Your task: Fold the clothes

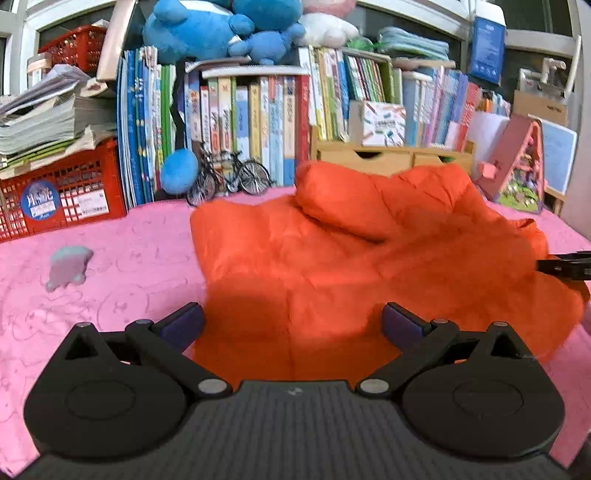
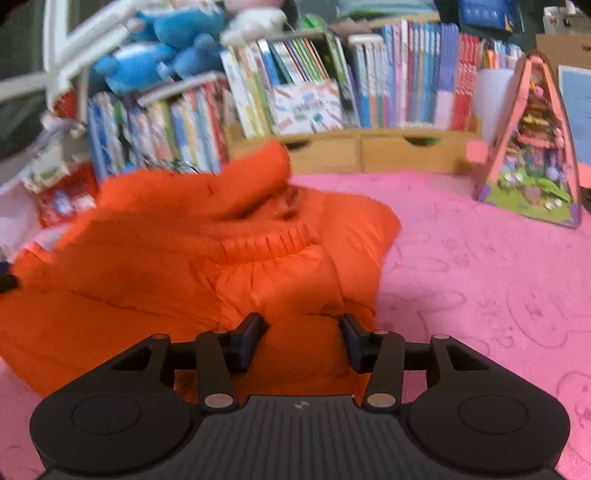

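An orange puffer jacket (image 1: 332,251) lies partly folded on the pink blanket (image 1: 110,258), one sleeve laid across its top. My left gripper (image 1: 291,325) is open and empty just above the jacket's near left edge. My right gripper (image 2: 301,339) is open with the jacket's near edge (image 2: 258,266) between its fingers but not clamped. The right gripper's tip (image 1: 569,264) shows at the right edge of the left wrist view. The ribbed cuff (image 2: 269,240) lies on top of the jacket.
Rows of books (image 1: 240,122) and blue plush toys (image 1: 207,26) line the back. A red crate (image 1: 62,199), a toy bicycle (image 1: 229,177), a wooden drawer unit (image 2: 369,151) and a pink toy house (image 2: 532,147) stand along the blanket's far edge. A small grey toy (image 1: 68,266) lies at left.
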`<state>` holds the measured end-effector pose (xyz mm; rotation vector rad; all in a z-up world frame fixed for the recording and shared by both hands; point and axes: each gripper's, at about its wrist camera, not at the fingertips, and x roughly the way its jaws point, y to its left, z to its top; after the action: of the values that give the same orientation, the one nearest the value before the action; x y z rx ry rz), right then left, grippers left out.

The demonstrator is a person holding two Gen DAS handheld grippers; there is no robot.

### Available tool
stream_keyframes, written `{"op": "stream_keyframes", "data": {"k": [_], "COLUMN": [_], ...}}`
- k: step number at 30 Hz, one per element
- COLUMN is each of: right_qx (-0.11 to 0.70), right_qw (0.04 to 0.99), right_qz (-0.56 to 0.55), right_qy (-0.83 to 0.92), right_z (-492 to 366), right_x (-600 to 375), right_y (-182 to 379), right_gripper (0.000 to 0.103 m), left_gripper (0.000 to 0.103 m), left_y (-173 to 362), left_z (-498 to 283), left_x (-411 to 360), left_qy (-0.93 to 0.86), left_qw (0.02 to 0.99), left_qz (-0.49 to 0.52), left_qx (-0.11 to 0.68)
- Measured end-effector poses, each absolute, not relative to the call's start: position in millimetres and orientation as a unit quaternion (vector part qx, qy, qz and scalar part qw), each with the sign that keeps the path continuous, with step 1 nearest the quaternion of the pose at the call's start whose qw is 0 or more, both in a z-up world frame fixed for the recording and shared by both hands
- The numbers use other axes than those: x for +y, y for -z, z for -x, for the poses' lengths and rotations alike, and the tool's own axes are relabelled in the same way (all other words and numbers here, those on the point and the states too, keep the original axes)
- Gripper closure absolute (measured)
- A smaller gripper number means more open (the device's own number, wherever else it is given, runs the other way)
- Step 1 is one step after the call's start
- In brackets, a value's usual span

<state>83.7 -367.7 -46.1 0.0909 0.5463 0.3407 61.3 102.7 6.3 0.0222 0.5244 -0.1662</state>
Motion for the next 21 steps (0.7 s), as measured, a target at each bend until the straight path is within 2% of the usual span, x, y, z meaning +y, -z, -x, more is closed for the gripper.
{"op": "stream_keyframes", "data": {"k": [3,4,8,9,10,11,12,13,15,21], "right_qx": [0.238,0.235,0.254,0.262,0.269,0.271,0.271,0.263,0.239,0.129], "right_qw": [0.951,0.95,0.942,0.94,0.937,0.936,0.936,0.939,0.945,0.964], "right_qz": [-0.072,-0.073,-0.046,-0.039,-0.035,-0.033,-0.031,-0.029,-0.023,-0.025], "right_qy": [-0.186,-0.194,-0.215,-0.217,-0.22,-0.221,-0.223,-0.222,-0.221,-0.231], "right_z": [-84,-87,-100,-101,-102,-100,-97,-91,-76,-51], "right_x": [-376,-376,-364,-360,-356,-353,-350,-349,-349,-358], "right_y": [37,36,38,41,44,44,44,38,25,-46], "right_gripper": [0.023,0.019,0.016,0.021,0.038,0.048,0.063,0.081,0.087,0.088], "left_gripper": [0.0,0.0,0.0,0.009,0.017,0.047,0.079,0.088,0.092,0.091], "left_y": [6,10,24,25,25,23,18,13,-7,-72], "left_z": [-76,-80,-79,-77,-74,-69,-64,-59,-45,-45], "left_x": [105,105,111,114,116,118,120,121,125,120], "left_qy": [0.076,0.081,0.092,0.086,0.078,0.066,0.059,0.054,0.069,0.073], "left_qw": [0.955,0.95,0.943,0.943,0.943,0.943,0.942,0.94,0.942,0.978], "left_qz": [0.011,0.02,0.057,0.071,0.086,0.099,0.108,0.116,0.139,0.085], "left_qx": [0.288,0.302,0.316,0.314,0.312,0.31,0.312,0.316,0.298,0.176]}}
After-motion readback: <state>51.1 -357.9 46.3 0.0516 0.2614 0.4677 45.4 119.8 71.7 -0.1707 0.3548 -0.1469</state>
